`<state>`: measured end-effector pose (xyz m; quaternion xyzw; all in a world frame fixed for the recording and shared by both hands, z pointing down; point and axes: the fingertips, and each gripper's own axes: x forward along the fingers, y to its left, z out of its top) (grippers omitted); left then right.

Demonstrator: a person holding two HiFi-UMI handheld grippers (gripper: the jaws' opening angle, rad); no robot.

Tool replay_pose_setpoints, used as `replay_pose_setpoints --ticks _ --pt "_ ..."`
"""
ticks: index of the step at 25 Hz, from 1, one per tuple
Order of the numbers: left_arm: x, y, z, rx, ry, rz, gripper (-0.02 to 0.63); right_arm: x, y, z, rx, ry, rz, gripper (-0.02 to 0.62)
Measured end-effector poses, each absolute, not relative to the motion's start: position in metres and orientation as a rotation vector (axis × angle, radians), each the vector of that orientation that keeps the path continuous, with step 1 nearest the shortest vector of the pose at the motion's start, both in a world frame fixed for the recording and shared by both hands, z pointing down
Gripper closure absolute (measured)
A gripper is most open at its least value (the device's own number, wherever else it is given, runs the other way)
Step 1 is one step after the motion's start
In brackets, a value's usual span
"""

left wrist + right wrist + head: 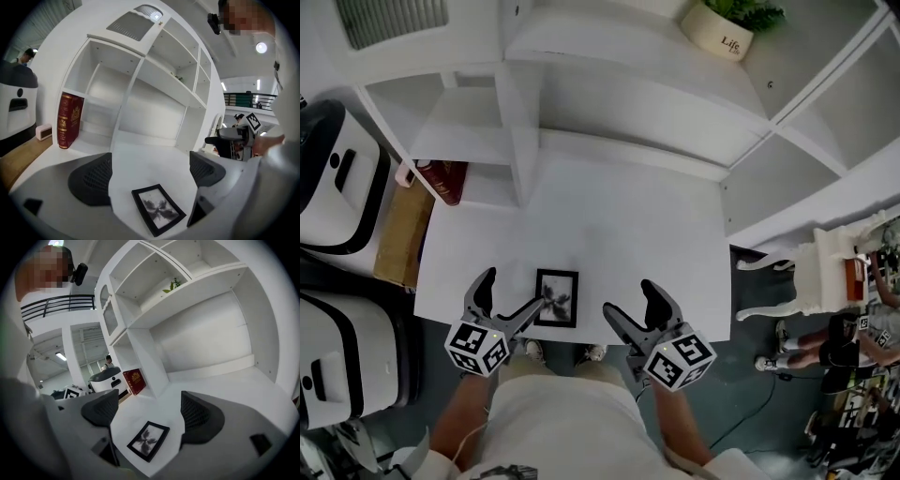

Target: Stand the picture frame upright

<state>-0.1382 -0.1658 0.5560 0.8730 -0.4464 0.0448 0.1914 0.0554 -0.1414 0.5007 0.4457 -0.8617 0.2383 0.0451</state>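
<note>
here, the picture frame [556, 298] lies flat on the white desk [656, 244], between the left gripper [507, 305] and right gripper [627, 313], both with jaws apart and empty.

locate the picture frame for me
Head view: the picture frame lies flat near the front edge of the white desk, between the left gripper and the right gripper, nearer the left one.

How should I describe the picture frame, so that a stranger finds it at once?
On the white desk under the shelves, near the front edge, the frame lies flat, face up. It is the only black-bordered thing there, holding a dark picture on white.
</note>
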Motion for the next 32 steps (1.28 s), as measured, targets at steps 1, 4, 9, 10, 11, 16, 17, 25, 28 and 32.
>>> replay_pose_setpoints --ticks 1,4,9,10,11,16,17,25,28,32 --pt "-0.134 -0.166 0.563 2.432 -1.25 0.147 0.097 0.053 -0.144 0.509 1.316 -2.628 0.737 0.17" --pt "-0.122 -0.169 0.593 2.386 -1.219 0.263 0.097 0.043 -0.153 0.541 1.187 -2.597 0.759 0.17" --pt "-0.111 -0.176 0.647 2.293 -1.19 0.438 0.1 0.014 -0.161 0.604 0.981 -2.537 1.009 0.17" --pt "-0.11 -0.177 0.654 2.276 -1.186 0.454 0.101 0.009 -0.161 0.614 0.943 -2.521 1.077 0.17" --pt "-0.109 -0.179 0.661 2.26 -1.181 0.47 0.104 0.004 -0.162 0.624 0.914 -2.5 1.124 0.17" --pt "-0.104 -0.181 0.689 2.192 -1.132 0.566 0.14 -0.003 -0.166 0.673 0.881 -2.37 1.149 0.195" --pt "-0.103 -0.181 0.693 2.179 -1.121 0.582 0.155 -0.003 -0.167 0.679 0.888 -2.35 1.149 0.24" --pt "-0.103 -0.175 0.719 2.052 -1.075 0.704 0.319 -0.012 -0.163 0.717 0.827 -2.187 1.182 0.342" --pt "-0.102 -0.175 0.724 2.023 -1.079 0.735 0.354 -0.015 -0.16 0.723 0.812 -2.143 1.205 0.347" --pt "-0.1 -0.17 0.73 1.987 -1.075 0.762 0.356 -0.013 -0.158 0.734 0.826 -2.094 1.185 0.364"
